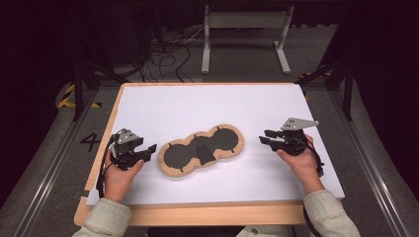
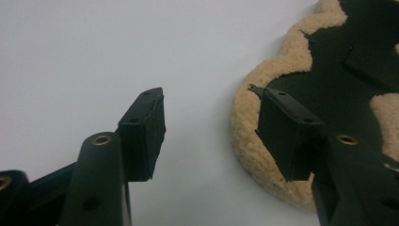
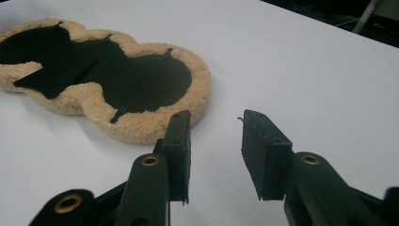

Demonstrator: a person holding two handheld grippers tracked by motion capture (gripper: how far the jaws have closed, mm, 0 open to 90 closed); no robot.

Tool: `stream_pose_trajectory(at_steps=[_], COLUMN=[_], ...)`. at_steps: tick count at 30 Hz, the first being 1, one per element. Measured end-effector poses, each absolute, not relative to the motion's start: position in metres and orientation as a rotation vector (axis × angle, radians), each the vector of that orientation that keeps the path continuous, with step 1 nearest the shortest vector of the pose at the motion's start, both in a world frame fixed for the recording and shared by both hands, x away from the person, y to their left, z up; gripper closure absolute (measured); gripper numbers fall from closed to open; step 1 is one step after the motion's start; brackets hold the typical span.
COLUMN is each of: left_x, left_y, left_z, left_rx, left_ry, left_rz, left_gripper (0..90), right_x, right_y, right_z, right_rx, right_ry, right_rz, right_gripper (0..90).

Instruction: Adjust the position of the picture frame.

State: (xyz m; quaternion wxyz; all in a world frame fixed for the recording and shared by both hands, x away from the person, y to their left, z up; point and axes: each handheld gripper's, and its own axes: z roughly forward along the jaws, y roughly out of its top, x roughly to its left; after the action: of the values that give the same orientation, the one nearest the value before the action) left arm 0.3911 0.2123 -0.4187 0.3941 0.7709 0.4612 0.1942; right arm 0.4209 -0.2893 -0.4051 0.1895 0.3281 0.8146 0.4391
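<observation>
fleece pad mid table; left tool + right tool flank it, both gaping, nothing gripped.

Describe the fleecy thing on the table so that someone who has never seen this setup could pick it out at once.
Start at the white table top on its wooden frame. Near its middle, between the left gripper and the right gripper, both open and apart from it, lies a flat pad. Its tan fleece rim, black inner face with a small black flap, and two-lobed peanut outline set it apart.
</observation>
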Motion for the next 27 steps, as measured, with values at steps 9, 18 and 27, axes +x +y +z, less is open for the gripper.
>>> stream_pose_trajectory(at_steps=[9, 18, 27], left_x=[0.386, 0.378, 0.376], left_y=[0.208, 0.198, 0.196], left_z=[-0.41, -0.401, -0.398], left_rx=[1.967, 2.043, 2.053], left_ry=[1.106, 1.009, 1.022], left_rz=[0.458, 0.42, 0.438], left_gripper=[59.8, 89.6, 87.8], right_x=[0.42, 0.42, 0.428], right_y=[-0.29, -0.286, -0.274], right_z=[-0.405, -0.404, -0.392], right_rx=[0.927, 0.91, 0.908], right_ry=[2.304, 2.316, 2.359], right_rz=[1.235, 1.235, 1.24], right_gripper=[67.4, 71.3, 85.7])
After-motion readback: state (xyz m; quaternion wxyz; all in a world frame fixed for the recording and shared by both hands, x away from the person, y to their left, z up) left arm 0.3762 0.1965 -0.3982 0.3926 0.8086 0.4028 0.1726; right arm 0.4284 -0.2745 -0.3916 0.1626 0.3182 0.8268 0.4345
